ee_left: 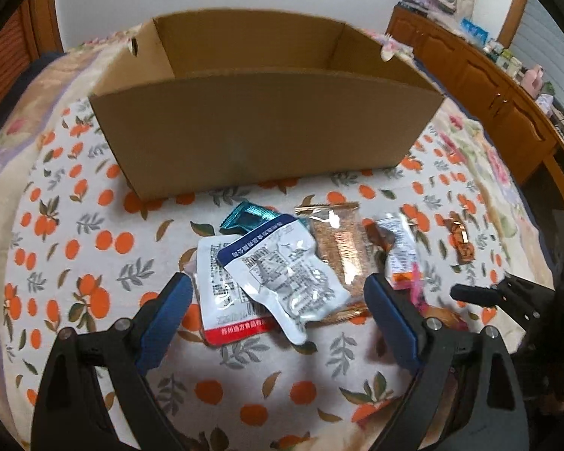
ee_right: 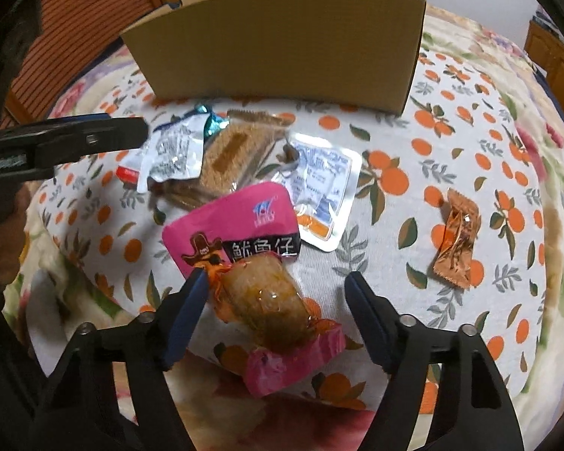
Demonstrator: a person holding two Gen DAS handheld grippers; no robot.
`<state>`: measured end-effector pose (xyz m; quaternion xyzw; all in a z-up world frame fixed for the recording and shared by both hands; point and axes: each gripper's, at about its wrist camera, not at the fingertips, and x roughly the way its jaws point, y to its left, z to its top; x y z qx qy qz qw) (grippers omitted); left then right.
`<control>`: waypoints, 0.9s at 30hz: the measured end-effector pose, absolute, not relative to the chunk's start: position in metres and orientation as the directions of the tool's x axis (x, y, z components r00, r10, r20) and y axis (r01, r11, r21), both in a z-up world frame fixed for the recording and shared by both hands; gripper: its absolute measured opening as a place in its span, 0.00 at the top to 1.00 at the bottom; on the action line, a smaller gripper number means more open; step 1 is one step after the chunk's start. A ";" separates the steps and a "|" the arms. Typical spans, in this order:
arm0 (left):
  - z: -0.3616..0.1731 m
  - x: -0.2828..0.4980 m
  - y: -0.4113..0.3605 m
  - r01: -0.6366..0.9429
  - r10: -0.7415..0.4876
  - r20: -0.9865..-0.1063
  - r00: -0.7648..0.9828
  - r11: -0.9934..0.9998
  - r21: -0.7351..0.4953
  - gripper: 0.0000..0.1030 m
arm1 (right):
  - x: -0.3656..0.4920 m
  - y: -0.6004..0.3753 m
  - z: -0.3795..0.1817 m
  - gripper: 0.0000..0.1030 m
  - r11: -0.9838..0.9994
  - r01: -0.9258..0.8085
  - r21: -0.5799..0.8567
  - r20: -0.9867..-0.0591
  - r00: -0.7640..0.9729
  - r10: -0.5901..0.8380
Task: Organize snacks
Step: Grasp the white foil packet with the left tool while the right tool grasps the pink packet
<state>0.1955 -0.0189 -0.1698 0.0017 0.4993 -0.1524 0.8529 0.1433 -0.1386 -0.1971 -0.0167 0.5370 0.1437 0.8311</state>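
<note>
left wrist view: the largest thing is the cardboard box (ee_left: pixel 259 127), plain brown, open on top with a round hole in its left wall; its floor is hidden behind the near wall. it stands on a cloth (ee_left: pixel 75 203) printed with oranges and leaves; what the cloth covers cannot be told. just in front of the box lies a row of snacks. two white pouches (ee_left: pixel 278 274) overlap, one with a dark blue top band, the lower one with a red strip of small chinese print, too small to read surely. a teal wrapper (ee_left: pixel 250 216) peeks out behind them, mostly covered. beside them is a clear pack of brown biscuits (ee_left: pixel 338 248), then a small white sachet (ee_left: pixel 398 255) with an orange end, then, well apart, a copper candy wrapper (ee_left: pixel 460 240).

right wrist view: a pink pouch (ee_right: pixel 240 221) reads "鱿鱼仔" on a black band, with a hatted cartoon figure; its clear window shows a brownish lump.

the left tool (ee_left: pixel 278 300) stands wide over the white pouches, pads off them. the right tool (ee_right: pixel 276 293) stands fairly wide about the pink pouch, its left pad at the pouch's edge, the right pad clear; no grip shows.
</note>
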 end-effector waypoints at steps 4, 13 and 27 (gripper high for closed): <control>-0.190 0.208 -0.021 0.247 -0.243 -0.875 0.418 0.958 -0.148 0.14 | 0.144 -0.138 -0.204 0.37 0.956 -0.265 0.124 -0.907 0.362 0.218; -0.204 0.214 -0.035 0.272 -0.211 -0.877 0.432 0.957 -0.097 0.17 | 0.147 -0.139 -0.210 0.45 0.953 -0.264 0.148 -0.910 0.341 0.235; -0.191 0.204 -0.057 0.373 -0.219 -0.858 0.465 0.927 -0.034 0.65 | 0.152 -0.140 -0.211 0.51 0.952 -0.258 0.166 -0.909 0.335 0.249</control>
